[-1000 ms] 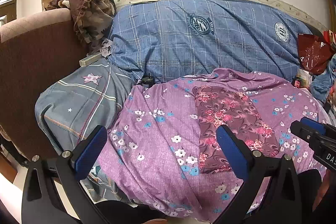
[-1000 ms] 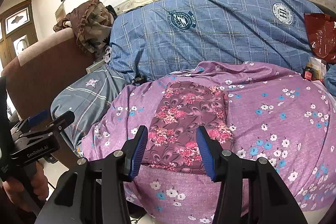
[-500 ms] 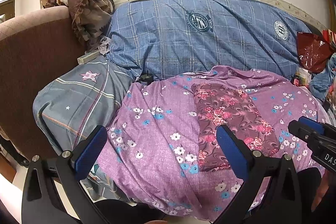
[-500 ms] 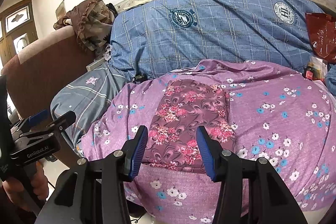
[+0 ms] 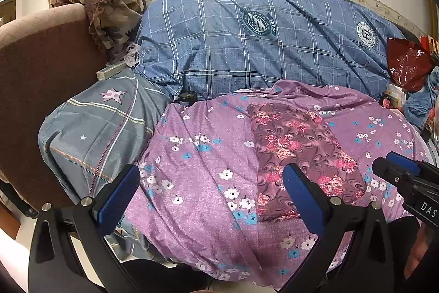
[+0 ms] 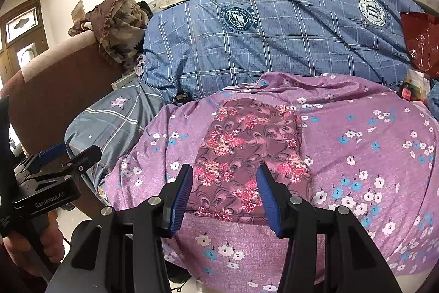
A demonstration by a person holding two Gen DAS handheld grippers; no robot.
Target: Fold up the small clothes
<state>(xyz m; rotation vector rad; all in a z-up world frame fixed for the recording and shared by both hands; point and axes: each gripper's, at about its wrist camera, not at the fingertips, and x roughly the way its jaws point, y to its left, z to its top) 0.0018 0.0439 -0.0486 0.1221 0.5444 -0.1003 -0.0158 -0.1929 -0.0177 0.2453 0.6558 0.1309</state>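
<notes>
Item: maroon floral garment [image 6: 247, 153], small, lying as a flat rectangle on the purple flowered spread [image 6: 370, 183]. It sits toward the spread's near edge and runs back toward the far edge below the blue checked bedding [image 6: 274, 45]. I judge it already folded lengthwise, flat so that its near hem can be picked up for a cross fold.

Right gripper [image 6: 225, 194]: I hold it over the garment's near hem, tilted down, jaws about half apart, nothing between the pads. I read the narrow gap as suited to pinching thin cloth.

Left gripper [image 5: 211, 197]: jaws wide, empty, hovering over bare spread to the left of the garment. I keep it clear of the cloth, ready to take the near left corner.

Other: grey star-print pillow [image 5: 93, 133] at the spread's left edge, against the brown sofa arm [image 5: 46, 59]; red plastic bag [image 5: 406, 65] at the far right corner.
</notes>
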